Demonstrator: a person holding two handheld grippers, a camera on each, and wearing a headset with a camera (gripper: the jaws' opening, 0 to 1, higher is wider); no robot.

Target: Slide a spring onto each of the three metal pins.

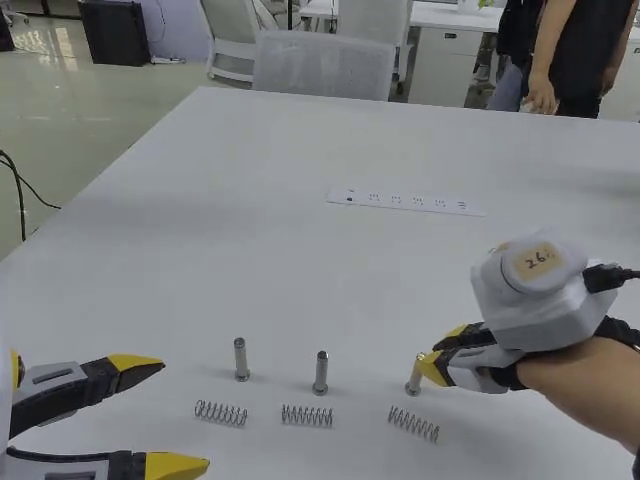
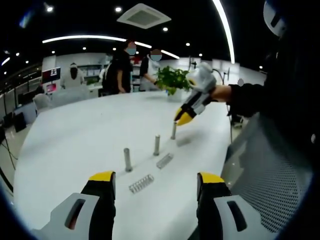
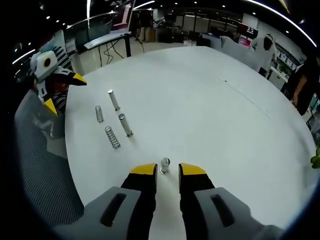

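"Looking at the middle pin (image 1: 320, 371), how is it sitting?"

"It is standing upright on the white worktop (image 1: 300, 250). The left-hand pin (image 1: 241, 358) is standing near it on one side and the right-hand pin (image 1: 413, 380) near it on the other, all three making one row."

"And the springs?"

"They are lying flat on the worktop, apart from the pins. The middle spring (image 1: 307, 415) is lying just in front of the middle pin, toward the person. The left-hand spring (image 1: 221, 412) and the right-hand spring (image 1: 413, 424) are lying to either side of it, each in front of its own pin."

"What are the right tongs doing?"

"The right tongs (image 3: 167, 169) are straddling the head of the right-hand pin. Their jaws are standing a little apart, and a gap is showing beside the pin in the right gripper view."

"The left tongs?"

"The left tongs (image 1: 170, 415) are hovering past the left-hand pin, on the side away from the middle pin. Their jaws are gaping wide and gripping nothing."

"Anything farther off?"

"A power strip (image 1: 405, 201) is lying well beyond the middle pin, and people (image 1: 570, 50) are standing past the worktop's far edge."
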